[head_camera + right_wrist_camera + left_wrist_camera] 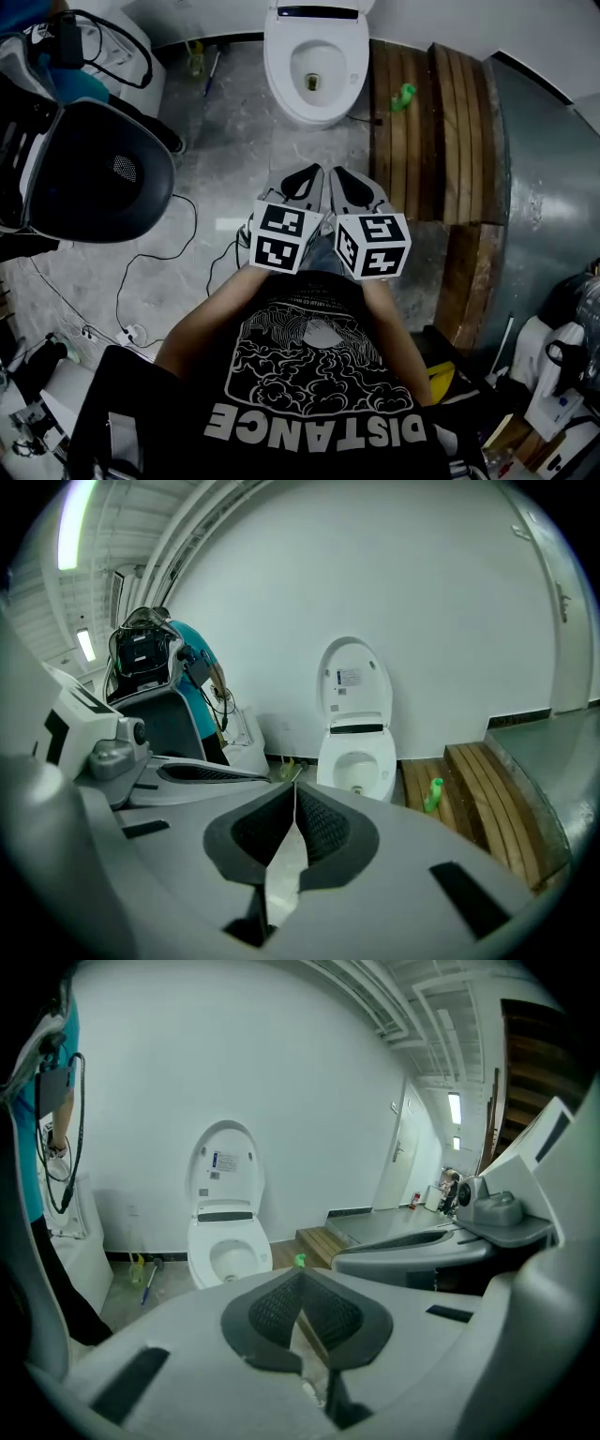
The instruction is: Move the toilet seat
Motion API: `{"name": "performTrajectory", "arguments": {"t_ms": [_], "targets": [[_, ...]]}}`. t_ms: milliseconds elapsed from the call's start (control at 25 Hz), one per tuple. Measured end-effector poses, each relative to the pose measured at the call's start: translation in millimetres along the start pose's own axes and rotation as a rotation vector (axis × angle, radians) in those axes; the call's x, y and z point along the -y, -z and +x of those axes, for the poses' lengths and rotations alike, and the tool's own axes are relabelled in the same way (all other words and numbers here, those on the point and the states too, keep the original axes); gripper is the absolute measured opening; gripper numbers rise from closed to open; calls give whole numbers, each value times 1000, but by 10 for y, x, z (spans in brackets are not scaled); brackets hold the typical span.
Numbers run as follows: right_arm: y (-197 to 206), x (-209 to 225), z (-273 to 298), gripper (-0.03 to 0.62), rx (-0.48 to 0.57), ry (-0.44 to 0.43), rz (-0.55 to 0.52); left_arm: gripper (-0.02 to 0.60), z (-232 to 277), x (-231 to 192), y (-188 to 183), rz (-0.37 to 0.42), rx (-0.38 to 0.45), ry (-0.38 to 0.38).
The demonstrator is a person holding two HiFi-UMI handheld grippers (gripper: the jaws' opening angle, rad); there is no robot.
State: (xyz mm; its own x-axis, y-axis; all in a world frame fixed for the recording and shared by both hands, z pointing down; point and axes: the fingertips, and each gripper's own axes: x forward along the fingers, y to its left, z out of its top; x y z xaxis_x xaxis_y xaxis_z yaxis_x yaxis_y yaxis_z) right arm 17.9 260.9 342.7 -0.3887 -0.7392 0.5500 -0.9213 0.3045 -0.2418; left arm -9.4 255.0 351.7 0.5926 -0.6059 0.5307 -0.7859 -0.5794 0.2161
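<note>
Left tongs (305,180) and right tongs (349,180), both closed and empty, hang well short of the far toilet seat (278,66), not yet touched.

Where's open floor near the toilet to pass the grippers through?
Bare grey floor lies directly before the white toilet, bordered right by the wooden slatted platform. The left is crowded: black cables on the floor and a large black rounded shell.
</note>
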Motion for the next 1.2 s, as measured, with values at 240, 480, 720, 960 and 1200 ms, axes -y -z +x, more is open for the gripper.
{"name": "performTrajectory", "arguments": {"t_ms": [240,480,720,960,1200], "targets": [[-139,402,99,20,-8,-39,12,12,385,105,-163,6,-17,-39],[-232,709,186,20,-21,-77,30,12,665,181,-286,1,-47,-71],[-291,947,241,20,-33,-111,46,12,880,226,-376,-8,-66,-102],[-293,1094,342,19,-45,-131,66,12,1009,172,-429,-25,-76,-132],[-266,1136,449,20,-62,-138,83,12,1130,55,-438,-36,-85,-145]]}}
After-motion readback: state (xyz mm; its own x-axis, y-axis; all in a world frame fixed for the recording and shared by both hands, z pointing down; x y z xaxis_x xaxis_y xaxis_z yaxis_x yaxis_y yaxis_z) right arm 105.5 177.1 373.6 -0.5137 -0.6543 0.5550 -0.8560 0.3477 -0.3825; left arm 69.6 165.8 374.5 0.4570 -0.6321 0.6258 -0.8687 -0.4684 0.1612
